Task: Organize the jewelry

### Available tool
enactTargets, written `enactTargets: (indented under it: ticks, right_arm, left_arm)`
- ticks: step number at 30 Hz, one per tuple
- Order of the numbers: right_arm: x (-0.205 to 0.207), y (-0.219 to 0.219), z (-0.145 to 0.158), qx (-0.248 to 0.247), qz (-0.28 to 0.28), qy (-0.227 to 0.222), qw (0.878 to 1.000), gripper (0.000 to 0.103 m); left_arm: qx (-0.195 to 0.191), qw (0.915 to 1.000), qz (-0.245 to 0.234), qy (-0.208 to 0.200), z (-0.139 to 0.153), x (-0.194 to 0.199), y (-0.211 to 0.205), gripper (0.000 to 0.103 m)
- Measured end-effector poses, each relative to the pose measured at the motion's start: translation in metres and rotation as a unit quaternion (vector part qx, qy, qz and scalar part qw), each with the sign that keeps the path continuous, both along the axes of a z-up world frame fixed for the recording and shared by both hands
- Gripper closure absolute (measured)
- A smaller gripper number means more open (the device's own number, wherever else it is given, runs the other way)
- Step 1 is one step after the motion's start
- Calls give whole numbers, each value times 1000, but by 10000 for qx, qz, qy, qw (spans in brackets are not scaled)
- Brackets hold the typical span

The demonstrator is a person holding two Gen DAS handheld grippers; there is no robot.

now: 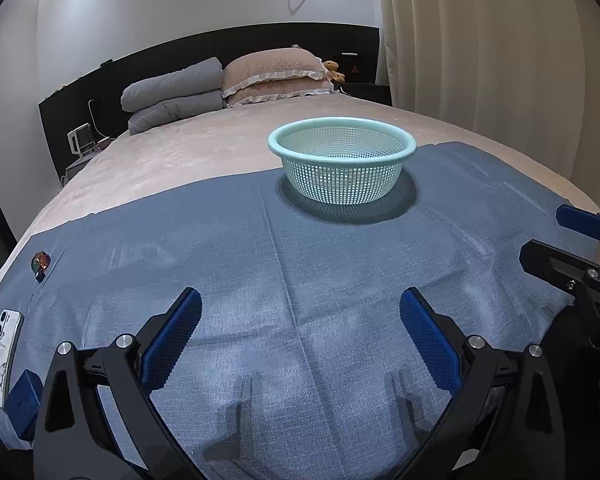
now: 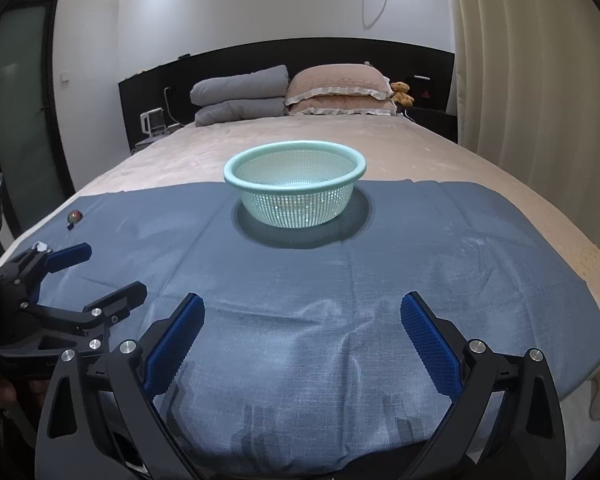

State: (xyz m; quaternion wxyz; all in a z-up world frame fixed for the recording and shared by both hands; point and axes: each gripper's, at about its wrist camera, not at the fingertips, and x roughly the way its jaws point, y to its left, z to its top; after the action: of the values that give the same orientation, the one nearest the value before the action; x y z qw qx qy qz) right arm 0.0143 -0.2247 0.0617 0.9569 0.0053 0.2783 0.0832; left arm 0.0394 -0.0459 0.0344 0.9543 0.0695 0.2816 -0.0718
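A mint green mesh basket point(image 1: 342, 148) stands on a blue cloth point(image 1: 284, 280) spread over the foot of a bed; it also shows in the right wrist view point(image 2: 295, 168). A small round multicoloured jewelry piece point(image 1: 41, 261) lies on the cloth's far left edge, also seen in the right wrist view point(image 2: 75, 216). My left gripper point(image 1: 300, 308) is open and empty above the cloth, well short of the basket. My right gripper point(image 2: 302, 312) is open and empty, beside the left one. Each gripper shows in the other's view point(image 1: 548, 236) point(image 2: 112, 272).
A phone point(image 1: 2, 356) in a butterfly case and a small blue box point(image 1: 24, 400) lie at the cloth's near left corner. Pillows point(image 1: 276, 76) and a folded grey quilt point(image 1: 172, 92) sit at the bed's head. Curtains point(image 1: 500, 60) hang on the right.
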Motion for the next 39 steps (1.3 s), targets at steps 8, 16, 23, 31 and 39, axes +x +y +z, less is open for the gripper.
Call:
enactTargets:
  ticks: [8, 16, 23, 31, 39]
  right_arm:
    - [6, -2, -3, 22, -77, 149, 9999, 8]
    - [9, 2, -6, -99, -91, 250, 9996, 8]
    - [11, 7, -7, -208, -21, 297, 9993, 8]
    - [7, 16, -10, -410, 97, 282, 9987, 8]
    - [7, 16, -9, -370, 111, 298, 9988, 8]
  left_arm:
    - [-185, 9997, 114, 73, 0, 5, 10, 6]
    - [-220, 9995, 150, 147, -3, 7, 14, 6]
    - [-189, 9997, -33, 139, -1, 7, 14, 6]
    - [-152, 9997, -49, 157, -2, 5, 13, 6]
    - [-163, 9997, -25, 200, -2, 7, 13, 6]
